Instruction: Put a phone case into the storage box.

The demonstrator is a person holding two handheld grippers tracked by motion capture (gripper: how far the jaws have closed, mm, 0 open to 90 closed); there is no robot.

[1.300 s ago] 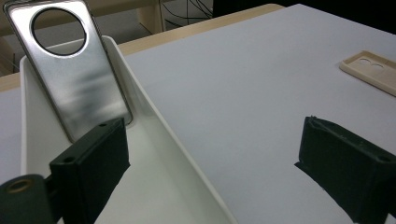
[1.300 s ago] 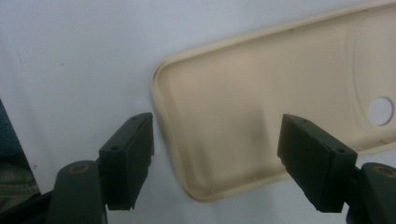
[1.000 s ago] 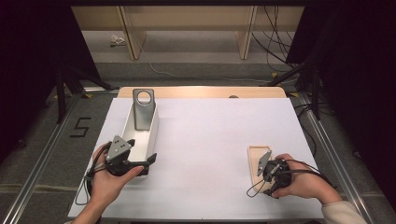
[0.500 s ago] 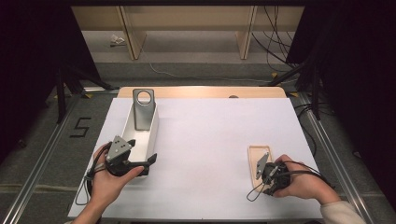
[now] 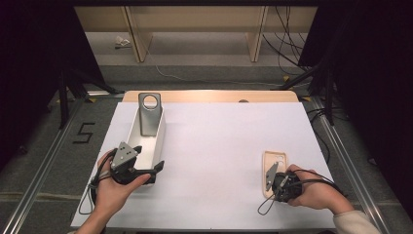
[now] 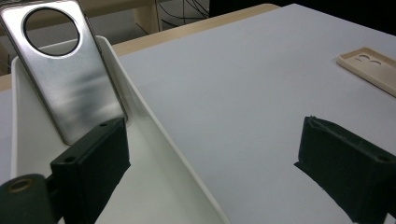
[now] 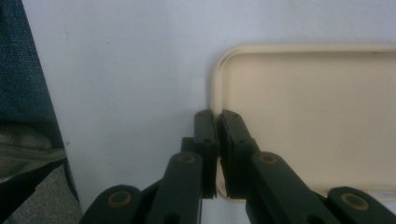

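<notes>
With your right hand-held gripper (image 7: 217, 122) pinching the cream phone case's (image 7: 317, 121) left rim, lift it level off the worktop (image 5: 219, 141).

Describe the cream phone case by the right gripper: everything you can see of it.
The phone case is cream plastic by its look, a shallow shell with rounded corners, a raised rim and camera cut-outs at its far end. It lies flat, hollow side up, near the table's right front. The right gripper has just closed its jaws on the rim of one long side, one jaw inside the shell, one outside.
</notes>
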